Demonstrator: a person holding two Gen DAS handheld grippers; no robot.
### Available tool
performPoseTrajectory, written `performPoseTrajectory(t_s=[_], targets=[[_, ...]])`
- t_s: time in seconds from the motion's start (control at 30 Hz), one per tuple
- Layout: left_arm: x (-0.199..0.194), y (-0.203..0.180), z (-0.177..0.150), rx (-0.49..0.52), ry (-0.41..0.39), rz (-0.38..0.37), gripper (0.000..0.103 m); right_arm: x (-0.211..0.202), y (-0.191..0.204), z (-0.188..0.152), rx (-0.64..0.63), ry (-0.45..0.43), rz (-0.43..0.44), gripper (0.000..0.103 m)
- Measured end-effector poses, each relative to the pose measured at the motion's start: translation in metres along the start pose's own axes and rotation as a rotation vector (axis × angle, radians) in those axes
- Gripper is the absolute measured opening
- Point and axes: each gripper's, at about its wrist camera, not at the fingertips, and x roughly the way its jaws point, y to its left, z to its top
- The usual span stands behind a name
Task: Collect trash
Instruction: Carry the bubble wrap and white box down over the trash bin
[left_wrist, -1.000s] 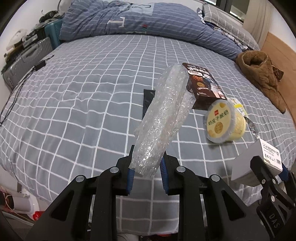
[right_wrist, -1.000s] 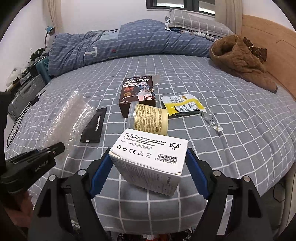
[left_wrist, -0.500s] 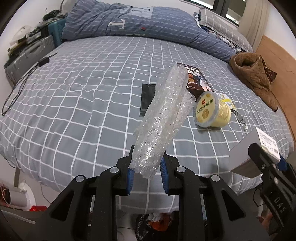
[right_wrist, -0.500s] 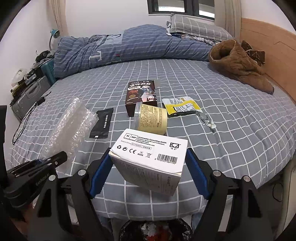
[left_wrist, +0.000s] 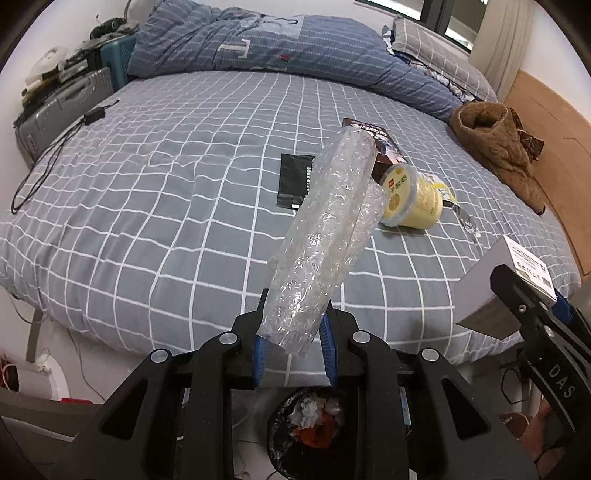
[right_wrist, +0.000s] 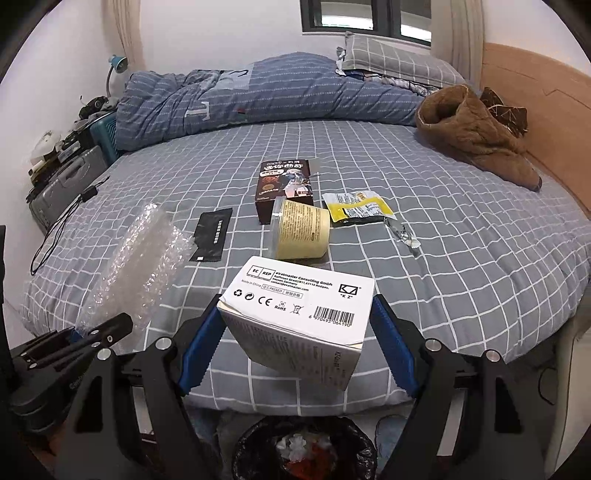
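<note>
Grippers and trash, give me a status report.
Left gripper shut on bubble wrap. Right gripper shut on white box. Bin below both, nothing in the way.

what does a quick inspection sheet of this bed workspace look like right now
surface: grey checked bed, sheet rumpled
job's things: bubble wrap and white box held; yellow cup on its side, dark box, black sachet, yellow wrapper lying on bed; trash bin below
clutter: brown garment, blue duvet
grippers: left gripper clamps wrap; right gripper clamps box
cables: black cable at bed edge
surroundings: suitcases, window
</note>
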Motion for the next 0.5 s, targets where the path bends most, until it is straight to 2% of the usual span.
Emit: performPoseTrajectory(t_s=[0.5], targets=[[-0.019, -0.008, -0.031, -0.001, 0.011, -0.025, 0.023, -0.024, 0.004, -0.022, -0.023, -0.007, 0.004, 0.075]])
